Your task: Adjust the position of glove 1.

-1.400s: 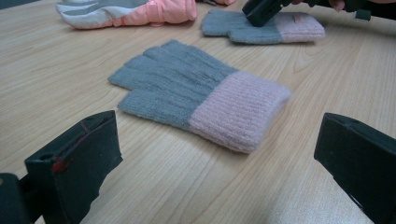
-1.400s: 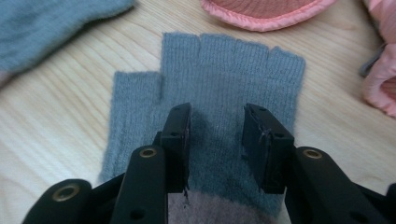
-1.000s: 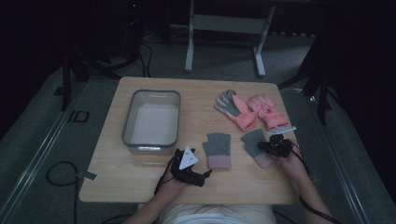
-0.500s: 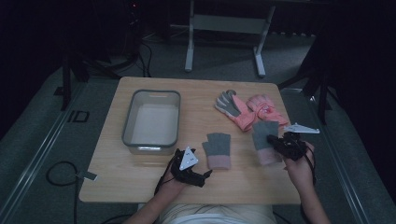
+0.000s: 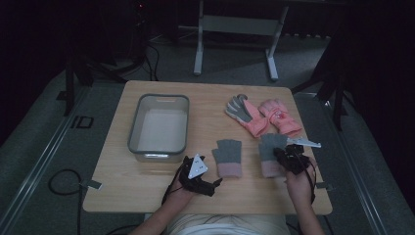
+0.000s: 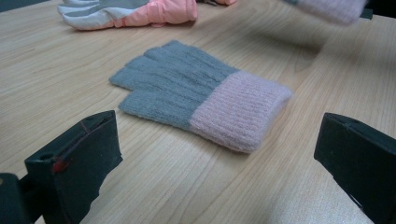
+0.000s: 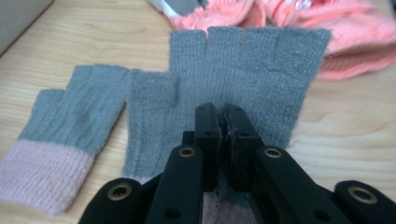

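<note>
Two grey fingerless gloves with pink cuffs are at the table's front. One glove [image 5: 228,157] [image 6: 201,100] [image 7: 70,126] lies flat between the hands. My right gripper [image 5: 288,159] [image 7: 222,116] is shut on the second glove [image 5: 269,147] [image 7: 243,70], pinching the knit near the palm; its cuff [image 6: 331,7] hangs blurred just above the wood. My left gripper [image 5: 211,185] [image 6: 210,172] rests near the front edge, jaws wide open, pointing at the flat glove with nothing between them.
A grey bin [image 5: 134,129] [image 7: 18,14] stands at the left of the table. A pair of pink padded gloves [image 5: 264,115] [image 7: 299,28] [image 6: 140,11] lies at the back right, just beyond the held glove.
My right gripper swung a little to the right with the grey glove, then came back left and nearer. The left gripper and the flat glove have not moved.
</note>
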